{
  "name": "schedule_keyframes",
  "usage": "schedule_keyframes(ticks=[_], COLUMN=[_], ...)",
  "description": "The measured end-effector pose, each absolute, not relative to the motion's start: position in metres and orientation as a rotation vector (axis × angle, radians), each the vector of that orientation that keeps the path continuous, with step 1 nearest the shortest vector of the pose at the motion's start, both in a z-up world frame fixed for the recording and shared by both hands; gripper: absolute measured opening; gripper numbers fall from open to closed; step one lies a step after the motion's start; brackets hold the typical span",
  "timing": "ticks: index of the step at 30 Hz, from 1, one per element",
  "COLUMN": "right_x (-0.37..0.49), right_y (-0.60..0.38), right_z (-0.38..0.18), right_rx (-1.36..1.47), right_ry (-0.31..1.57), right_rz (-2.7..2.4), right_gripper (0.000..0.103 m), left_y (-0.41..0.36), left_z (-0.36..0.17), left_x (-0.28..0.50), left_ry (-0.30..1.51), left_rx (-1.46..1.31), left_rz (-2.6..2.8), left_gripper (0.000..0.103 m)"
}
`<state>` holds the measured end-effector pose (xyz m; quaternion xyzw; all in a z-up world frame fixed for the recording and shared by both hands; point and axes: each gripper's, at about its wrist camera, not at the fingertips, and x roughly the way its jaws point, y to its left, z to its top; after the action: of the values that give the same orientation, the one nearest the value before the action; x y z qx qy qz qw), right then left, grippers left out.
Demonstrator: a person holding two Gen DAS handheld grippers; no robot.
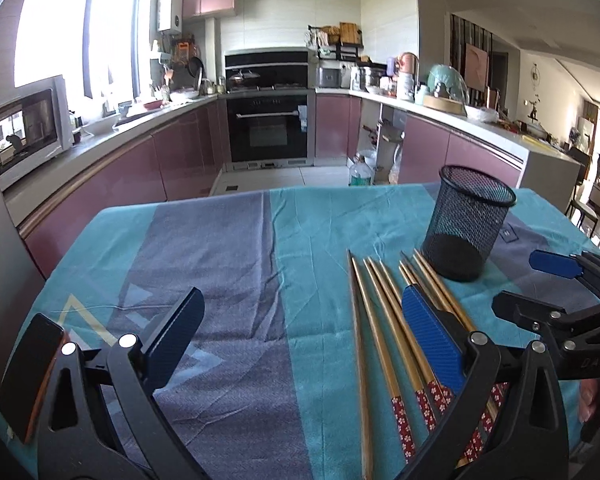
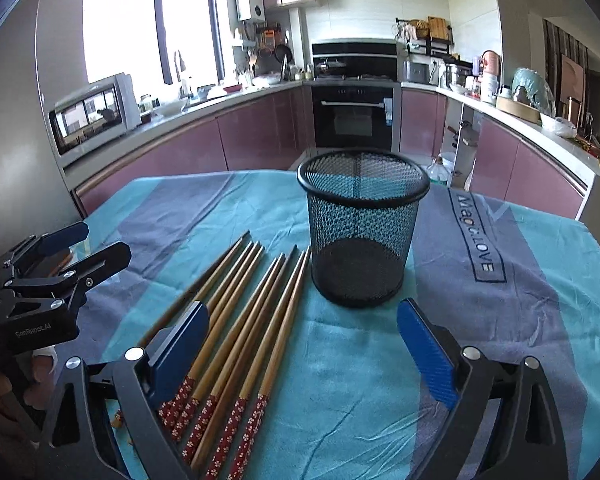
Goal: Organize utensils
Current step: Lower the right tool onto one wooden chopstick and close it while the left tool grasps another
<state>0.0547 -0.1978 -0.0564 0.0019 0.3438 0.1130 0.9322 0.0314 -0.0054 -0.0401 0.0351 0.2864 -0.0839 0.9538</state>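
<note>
Several wooden chopsticks (image 1: 384,332) with red flowered handles lie side by side on the cloth, tips pointing away. A black mesh cup (image 1: 468,224) stands upright and empty just beyond them to the right. My left gripper (image 1: 304,320) is open above bare cloth, its right finger (image 1: 432,340) over the chopsticks. In the right wrist view my right gripper (image 2: 304,336) is open and low over the chopsticks (image 2: 252,320), with some of them lying between its fingers, untouched. The mesh cup (image 2: 360,232) stands straight ahead of it. Each gripper shows in the other's view: the right gripper (image 1: 516,282) and the left gripper (image 2: 106,240).
A teal and grey tablecloth (image 2: 500,320) covers the table, whose far edge (image 1: 260,194) drops to the kitchen floor. Purple cabinets, an oven (image 1: 268,128) and a microwave (image 1: 24,132) stand beyond. A plastic bottle (image 1: 360,172) sits on the floor.
</note>
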Motion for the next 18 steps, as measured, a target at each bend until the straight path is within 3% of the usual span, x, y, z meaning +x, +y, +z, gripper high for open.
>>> schedule_keyframes(ticks=[6,12,16,18], right_x=[0.069,0.081,0.085,0.087], right_y=[-0.19,-0.189,-0.186,-0.185], right_z=[-0.075,-0.088,-0.091,-0.09], right_rx=[-0.036,-0.042,-0.059,-0.065], right_ry=[0.816,0.895,0.916,0.92], right_rz=[0.224,0.233,0.239,0.241], right_gripper=[0.067,0.048,0.04,0.038], left_y=[-0.015,-0.023,-0.028,-0.03], left_z=[-0.063,-0.079,-0.088,-0.092], left_x=[0.046,0.064,0.072,0.077], left_ry=[0.685,0.774,0.838,0.852], left_rx=[0.144,0.186,0.185,0.186], left_rz=[-0.207,-0.236,-0.262,-0.279], left_gripper=[0.092,0.074,0.055,0.055])
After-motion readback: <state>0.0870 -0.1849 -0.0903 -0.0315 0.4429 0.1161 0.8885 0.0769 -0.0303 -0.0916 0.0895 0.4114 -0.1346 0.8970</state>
